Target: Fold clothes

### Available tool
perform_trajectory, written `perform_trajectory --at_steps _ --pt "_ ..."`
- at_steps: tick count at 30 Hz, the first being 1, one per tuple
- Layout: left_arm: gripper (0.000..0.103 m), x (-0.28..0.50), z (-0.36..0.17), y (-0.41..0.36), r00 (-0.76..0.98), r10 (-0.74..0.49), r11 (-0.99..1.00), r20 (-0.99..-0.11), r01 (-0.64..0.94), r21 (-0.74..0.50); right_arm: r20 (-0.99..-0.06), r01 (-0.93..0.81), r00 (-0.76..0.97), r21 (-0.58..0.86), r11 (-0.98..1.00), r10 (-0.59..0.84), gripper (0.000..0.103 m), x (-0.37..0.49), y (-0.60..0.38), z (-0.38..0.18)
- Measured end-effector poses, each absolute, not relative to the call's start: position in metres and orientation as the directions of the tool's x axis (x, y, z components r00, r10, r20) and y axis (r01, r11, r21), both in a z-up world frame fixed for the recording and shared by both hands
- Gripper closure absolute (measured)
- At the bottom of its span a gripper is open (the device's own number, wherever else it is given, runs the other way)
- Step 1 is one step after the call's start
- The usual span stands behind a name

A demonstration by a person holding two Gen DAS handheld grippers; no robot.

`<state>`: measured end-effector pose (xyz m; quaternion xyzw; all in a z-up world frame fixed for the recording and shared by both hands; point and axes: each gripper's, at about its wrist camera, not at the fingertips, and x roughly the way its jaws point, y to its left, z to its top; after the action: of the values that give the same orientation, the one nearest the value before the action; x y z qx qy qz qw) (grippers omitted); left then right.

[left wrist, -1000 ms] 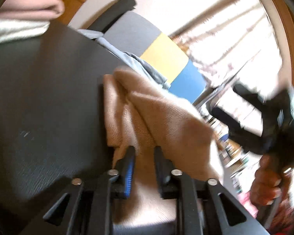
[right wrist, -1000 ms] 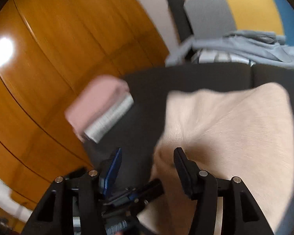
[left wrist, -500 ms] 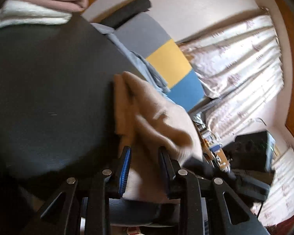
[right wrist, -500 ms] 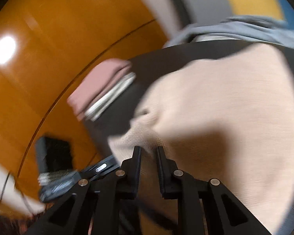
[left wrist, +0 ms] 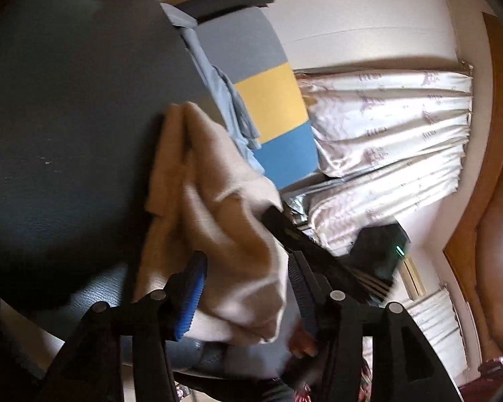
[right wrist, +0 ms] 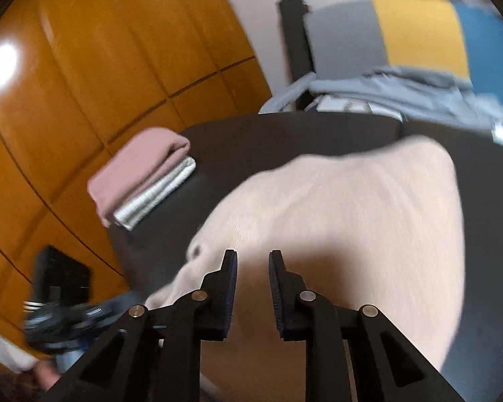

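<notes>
A beige knit garment (right wrist: 345,234) lies bunched on the dark round table (right wrist: 251,140). In the left wrist view the garment (left wrist: 214,207) hangs in folds over the table's near edge. My left gripper (left wrist: 248,268) is open, its jaws on either side of the cloth's hanging end. My right gripper (right wrist: 253,261) has its jaws close together with a narrow gap, just above the garment's near edge; no cloth shows between them. The right gripper's body (left wrist: 305,238) shows in the left wrist view, beside the cloth.
A folded stack, pink on top of white-grey (right wrist: 141,174), sits at the table's far left. A chair with a grey, yellow and blue back (right wrist: 402,37) holds grey-blue clothes (right wrist: 385,93). Orange wood panels (right wrist: 84,67) stand at left. Curtains (left wrist: 385,140) hang behind.
My left gripper has opened from a narrow grip on the cloth. My right gripper closed from wide open to a narrow gap, then parted slightly. The garment has shifted on the table.
</notes>
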<state>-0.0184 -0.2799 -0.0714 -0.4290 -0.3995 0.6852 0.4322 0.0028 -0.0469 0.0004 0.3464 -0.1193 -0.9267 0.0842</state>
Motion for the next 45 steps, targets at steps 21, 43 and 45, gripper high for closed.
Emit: perform_trajectory --at_steps 21,43,45 --pt "0.076 -0.003 -0.068 -0.260 -0.280 0.820 -0.571 -0.499 -0.350 -0.742 -0.620 0.038 -0.769 0.199 -0.979 -0.156 0.059 0.112 -0.013 0.012" --pt "0.095 0.050 -0.075 -0.231 -0.114 0.818 -0.555 -0.564 -0.414 -0.721 -0.675 -0.195 -0.706 -0.106 -0.975 0.214 0.090 0.157 0.002 -0.040" --pt "0.095 0.049 -0.088 -0.230 -0.061 0.835 -0.528 -0.548 -0.370 -0.764 -0.704 -0.244 -0.686 -0.018 -0.970 0.185 0.089 0.157 0.019 -0.052"
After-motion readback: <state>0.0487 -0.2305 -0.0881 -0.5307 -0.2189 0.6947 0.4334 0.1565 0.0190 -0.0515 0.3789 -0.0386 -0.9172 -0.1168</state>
